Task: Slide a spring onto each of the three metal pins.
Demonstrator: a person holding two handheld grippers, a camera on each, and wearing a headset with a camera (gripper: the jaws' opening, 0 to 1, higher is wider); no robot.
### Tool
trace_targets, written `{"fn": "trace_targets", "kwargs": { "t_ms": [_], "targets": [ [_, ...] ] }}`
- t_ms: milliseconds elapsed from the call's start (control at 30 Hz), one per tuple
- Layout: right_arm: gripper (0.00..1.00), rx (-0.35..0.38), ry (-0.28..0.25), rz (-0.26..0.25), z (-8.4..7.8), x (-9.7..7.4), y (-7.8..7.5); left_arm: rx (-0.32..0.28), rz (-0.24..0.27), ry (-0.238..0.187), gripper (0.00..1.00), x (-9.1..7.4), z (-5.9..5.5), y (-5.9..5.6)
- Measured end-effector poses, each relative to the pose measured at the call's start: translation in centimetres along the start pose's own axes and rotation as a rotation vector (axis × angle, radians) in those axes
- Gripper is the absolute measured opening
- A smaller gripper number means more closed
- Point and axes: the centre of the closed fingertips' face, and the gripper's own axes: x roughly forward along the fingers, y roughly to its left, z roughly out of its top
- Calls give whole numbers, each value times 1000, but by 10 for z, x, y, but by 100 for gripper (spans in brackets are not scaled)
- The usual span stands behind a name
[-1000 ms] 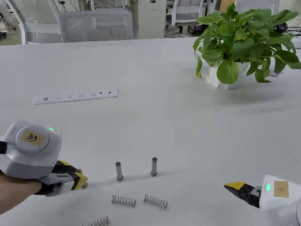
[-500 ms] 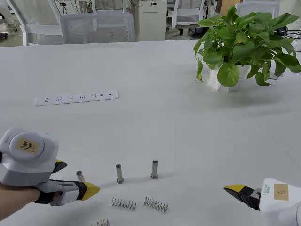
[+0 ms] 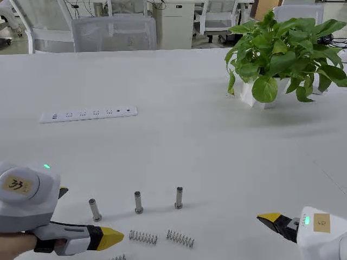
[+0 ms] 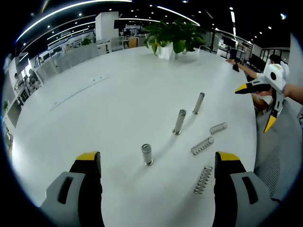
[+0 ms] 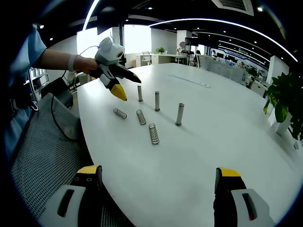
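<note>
Head view: three pins stand upright in a row on the table, none carrying a spring. The springs lie flat just in front of them.
Left jaws: the left gripper is spread wide and holds nothing. The end pin stands between my jaws, touching neither.
Right jaws: the right gripper is equally wide and empty, well apart from the pins, off to their right.
Stage: I judge nothing is threaded yet, so a spring has to be picked up first.
Risk, pins: with the end pin inside my left jaws, a sideways drift or a careless close could knock it over.
Risk, springs: they look round and light. A nudge would likely roll them, and a hard pinch could squirt one toward the table edge.
View gap: the head view cuts the third spring at its bottom edge, while the left gripper view has it whole, near one jaw. The right gripper view gives me a side look at the left jaws' spread by the row.
</note>
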Motion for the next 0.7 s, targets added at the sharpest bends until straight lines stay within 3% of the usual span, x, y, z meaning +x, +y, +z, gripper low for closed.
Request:
{"fn": "trace_targets", "kwargs": {
  "t_ms": [267,367,433,700],
  "targets": [
    [99,-7,7,11,0,3,3,1,-4,-32,99,-8,-6,-4],
    [99,-10,10,14,0,3,3,26,0,-53,99,-12,-6,-5],
    [99,-12,11,13,1,4,3,56,14,-92,99,-16,-2,-5],
    [99,-25,19,24,1,6,3,56,-14,-152,99,-28,-8,-20]
  ]
}}
